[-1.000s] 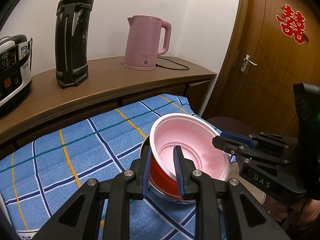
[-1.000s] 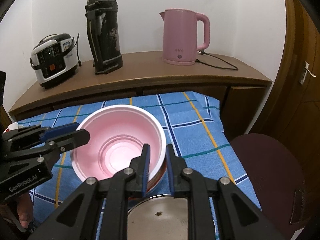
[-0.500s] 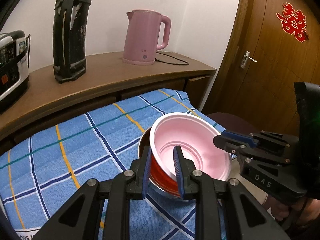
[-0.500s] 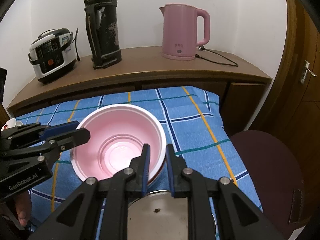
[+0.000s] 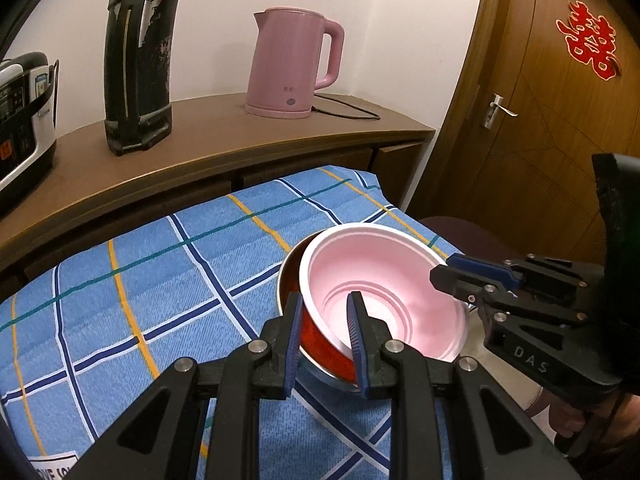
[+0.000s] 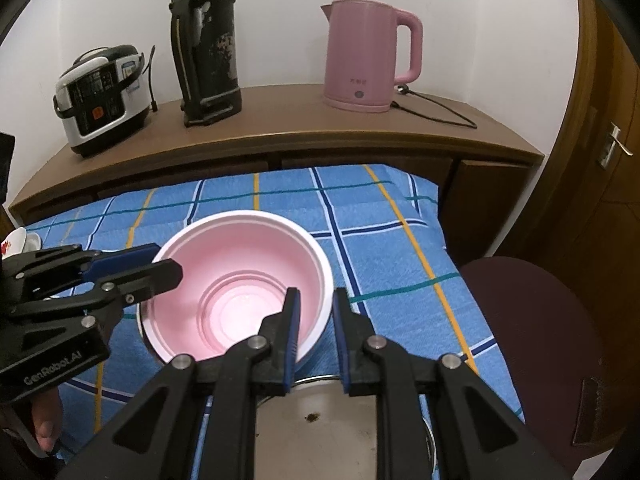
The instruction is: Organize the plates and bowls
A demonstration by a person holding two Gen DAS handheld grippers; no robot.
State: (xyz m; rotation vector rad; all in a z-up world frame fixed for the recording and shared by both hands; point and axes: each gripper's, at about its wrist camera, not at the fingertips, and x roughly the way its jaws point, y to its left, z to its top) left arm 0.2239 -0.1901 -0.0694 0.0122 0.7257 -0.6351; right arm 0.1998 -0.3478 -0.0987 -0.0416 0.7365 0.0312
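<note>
My left tongs are clenched on the near rim of the pink bowl, one blue pad outside against the red wall, the other inside against the pale pink lining. My right tongs grip the same bowl at the opposite side of its rim, again with one finger inside and one outside. From the left camera my right tongs reach in from the right and meet the far rim; from the right camera my left tongs come in from the left and meet the rim there.

The bowl sits tilted inside a metal bowl, whose steel edge shows behind and below it on the left camera. In the right camera a metal vessel with a few dark specks lies just under my right tongs, partly hidden by the fingers; whether it is that same metal bowl I cannot tell.

Both rest on a blue checked cloth covering the desk. Behind it runs a wooden sideboard carrying a pink kettle, a tall black flask and a rice cooker. A small white dish sits at the cloth's far left edge. A dark red stool stands to the right, by the wooden door.
</note>
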